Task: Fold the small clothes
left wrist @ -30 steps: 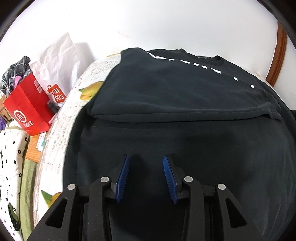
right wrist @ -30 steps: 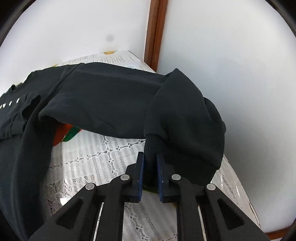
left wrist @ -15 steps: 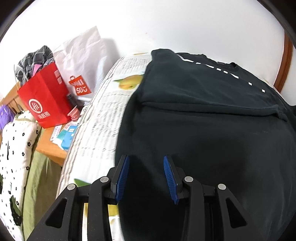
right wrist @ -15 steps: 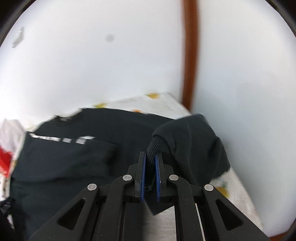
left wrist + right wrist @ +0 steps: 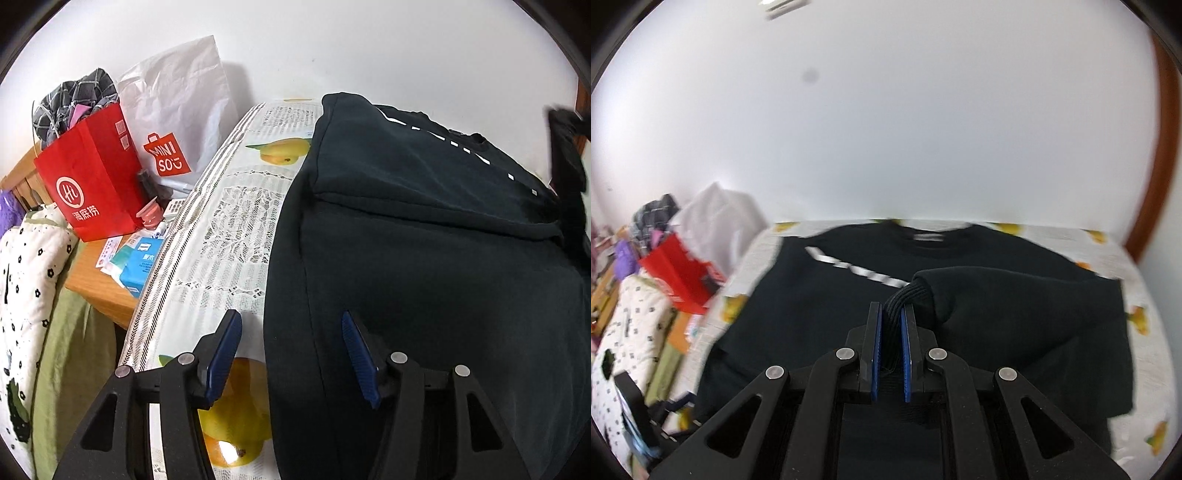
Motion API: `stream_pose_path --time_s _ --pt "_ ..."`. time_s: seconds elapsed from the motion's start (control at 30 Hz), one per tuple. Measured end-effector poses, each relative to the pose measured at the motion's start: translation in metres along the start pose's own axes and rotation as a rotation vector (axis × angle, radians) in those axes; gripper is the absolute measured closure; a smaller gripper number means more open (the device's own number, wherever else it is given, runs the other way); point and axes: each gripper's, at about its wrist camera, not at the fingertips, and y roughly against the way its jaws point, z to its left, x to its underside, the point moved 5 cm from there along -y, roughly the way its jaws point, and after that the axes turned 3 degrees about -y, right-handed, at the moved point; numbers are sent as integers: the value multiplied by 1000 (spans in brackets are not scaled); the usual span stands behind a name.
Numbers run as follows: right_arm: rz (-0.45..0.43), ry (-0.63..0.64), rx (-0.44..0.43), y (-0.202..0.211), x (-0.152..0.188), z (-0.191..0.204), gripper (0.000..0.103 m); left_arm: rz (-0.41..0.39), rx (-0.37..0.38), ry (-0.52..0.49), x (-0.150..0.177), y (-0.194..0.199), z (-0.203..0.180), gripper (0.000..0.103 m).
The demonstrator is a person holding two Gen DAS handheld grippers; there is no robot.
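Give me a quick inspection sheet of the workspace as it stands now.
Surface: table under a lace-and-fruit print cloth.
Job's things: black sweatshirt spread flat, left sleeve folded across the chest; right sleeve cuff lifted over the body.
Clutter: red paper bag, white Miniso bag, small packets on the wooden side table.
Grippers: left gripper open at the sweatshirt's edge; right gripper shut on the cuff.
Cables: nothing seen.
Surroundings: white wall, brown wooden trim.
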Motion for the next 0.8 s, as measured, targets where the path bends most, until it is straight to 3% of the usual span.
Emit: stream_pose_path --time_s 0.37,0.53,0.67,0.8 --pt "62 19 -234 -79 -15 95 94 -10 10 8 1 0 0 48" --pt "138 30 -246 -119 -6 118 92 -14 9 2 2 0 0 47" --pt "194 34 -285 -134 8 119 82 -14 6 3 2 0 0 45" --pt "147 85 -202 -116 11 91 68 -12 4 4 1 0 0 44"
